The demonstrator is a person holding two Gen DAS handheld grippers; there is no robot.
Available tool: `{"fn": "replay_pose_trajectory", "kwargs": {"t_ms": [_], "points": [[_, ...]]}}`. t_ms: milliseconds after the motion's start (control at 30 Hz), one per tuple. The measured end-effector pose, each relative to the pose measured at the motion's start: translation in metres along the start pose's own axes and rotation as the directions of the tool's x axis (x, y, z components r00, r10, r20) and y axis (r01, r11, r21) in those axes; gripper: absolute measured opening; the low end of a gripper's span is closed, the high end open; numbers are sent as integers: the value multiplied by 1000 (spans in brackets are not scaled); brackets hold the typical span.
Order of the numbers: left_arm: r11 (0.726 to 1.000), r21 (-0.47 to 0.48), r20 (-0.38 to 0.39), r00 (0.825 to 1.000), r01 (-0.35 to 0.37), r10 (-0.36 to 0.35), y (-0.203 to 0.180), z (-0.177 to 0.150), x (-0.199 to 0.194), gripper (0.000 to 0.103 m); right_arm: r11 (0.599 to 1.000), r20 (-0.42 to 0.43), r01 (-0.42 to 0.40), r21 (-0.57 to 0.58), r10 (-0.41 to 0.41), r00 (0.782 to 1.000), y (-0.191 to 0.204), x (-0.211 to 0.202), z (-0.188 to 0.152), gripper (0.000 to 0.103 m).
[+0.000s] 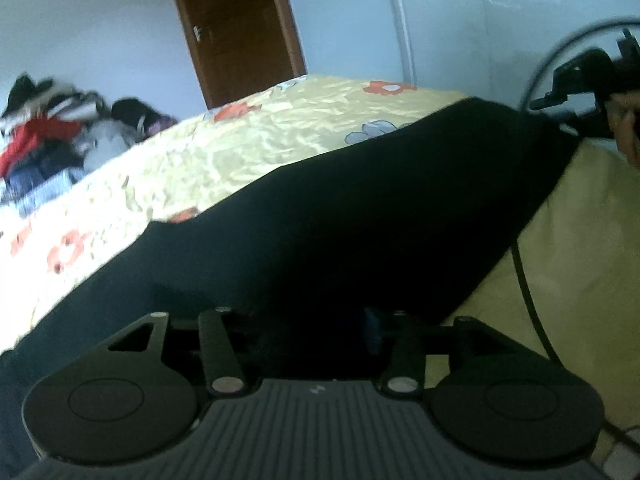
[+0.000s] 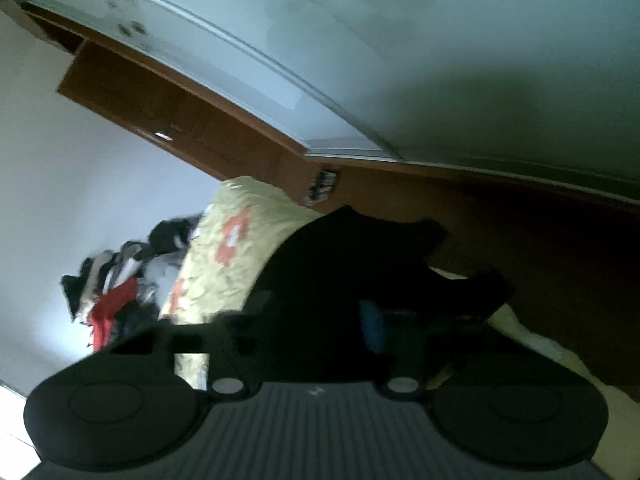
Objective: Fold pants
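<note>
**Black pants lifted off bed, both grippers at the cloth**

L wrist view: left gripper (image 1: 308, 320) sits low and roughly level, pointing along the bed. Its linkage runs straight into the black pants (image 1: 360, 208); fingertips are buried in dark cloth, so can't tell if jaws are clamped or apart. Pants stretch as a taut dark band from the gripper up to the top right, over the yellow floral bedspread (image 1: 224, 152). At the far end, the right gripper (image 1: 576, 84) meets the pants' corner, w/ the person's hand (image 1: 626, 128) behind it and a black cable (image 1: 528, 292) trailing down. Clothes pile (image 1: 52, 140) at bed's far left; brown door (image 1: 240, 24) behind.

R wrist view: camera rolled hard, room tilted. Right gripper (image 2: 316, 320) points into the pants (image 2: 344, 264), which bunch up right in front; tips lost in black and blur, grip can't be told. Bedspread (image 2: 224, 248) and clothes pile (image 2: 112, 288) lie left.
</note>
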State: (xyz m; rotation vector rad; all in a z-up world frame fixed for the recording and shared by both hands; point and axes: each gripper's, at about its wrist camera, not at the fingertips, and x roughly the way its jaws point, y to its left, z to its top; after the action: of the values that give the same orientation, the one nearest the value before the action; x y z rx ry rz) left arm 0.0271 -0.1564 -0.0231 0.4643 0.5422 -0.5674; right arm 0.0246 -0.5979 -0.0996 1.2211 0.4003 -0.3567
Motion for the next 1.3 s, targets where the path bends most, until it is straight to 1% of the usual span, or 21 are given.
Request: {"fn": "replay_pose_trajectory", "kwargs": {"t_ms": [67,133,167,200,233,367,433,500,600,733,867,900,933,1000,1067,1100,1133,1167,1200,1233,1300], "points": [[1000,21,6,1000,0,0,-5,1,1,53,1000,15,-7,9,7,1000,-1,1,-1,6],[1000,18,11,1000,24,-24,-6,3,1,53,1000,44,-15,-11,16,999,0,-10,-4,6],[999,13,7,999,42,-42,-6,3,2,48,1000,57,-17,-18,18,998,1,-15,-5,6],[998,9,3,998,58,-58,-6,4,3,40,1000,68,-26,-17,27,997,1,-19,-5,6],[998,7,-2,998,66,-66,-7,5,4,36,999,77,-36,-13,37,996,0,-23,-5,6],[997,16,4,998,70,-70,-9,5,4,16,999,101,-50,-13,51,994,-3,-41,-7,5],[997,14,5,997,81,-81,-9,5,3,14,998,109,-54,-14,55,992,-4,-47,-8,5],[997,22,4,997,80,-80,-9,4,3,10,998,121,-52,-20,54,991,-4,-52,-9,5],[995,-6,13,995,97,-97,-4,5,-1,6,998,133,-57,-16,59,989,-6,-61,-11,5],[992,3,30,992,125,-125,-3,5,-14,5,998,167,-44,-32,49,985,-10,-79,-9,1],[988,9,33,987,155,-155,-4,3,-22,5,999,200,-5,-42,13,980,-20,-92,-1,1],[987,9,28,987,160,-160,-5,2,-22,5,998,210,22,-50,-11,978,-21,-95,0,1],[986,8,21,986,167,-167,-5,0,-22,5,997,211,41,-64,-27,977,-21,-95,0,1],[984,13,3,984,179,-179,-6,-3,-19,5,991,157,30,-130,-9,987,-11,-92,-1,2],[984,21,-3,985,174,-174,-8,-6,-17,5,963,93,35,-268,-10,996,15,-84,-11,2],[985,26,-2,985,170,-170,-8,-6,-17,5,935,59,25,-354,-4,998,32,-78,-20,2],[986,29,0,986,164,-164,-9,-5,-18,6,895,15,7,-446,-1,1000,50,-71,-30,2],[987,29,-1,987,160,-160,-10,-5,-17,6,848,-31,-11,-530,-7,999,67,-63,-43,3],[987,29,-4,987,158,-158,-11,-4,-17,9,785,-83,-35,-618,-21,996,86,-53,-60,3],[987,28,-7,987,158,-158,-12,-4,-17,13,734,-121,-60,-677,-31,992,99,-44,-75,3],[986,19,-4,986,167,-167,-13,-3,-19,15,619,-185,-107,-778,-63,981,122,-26,-107,3]]}}
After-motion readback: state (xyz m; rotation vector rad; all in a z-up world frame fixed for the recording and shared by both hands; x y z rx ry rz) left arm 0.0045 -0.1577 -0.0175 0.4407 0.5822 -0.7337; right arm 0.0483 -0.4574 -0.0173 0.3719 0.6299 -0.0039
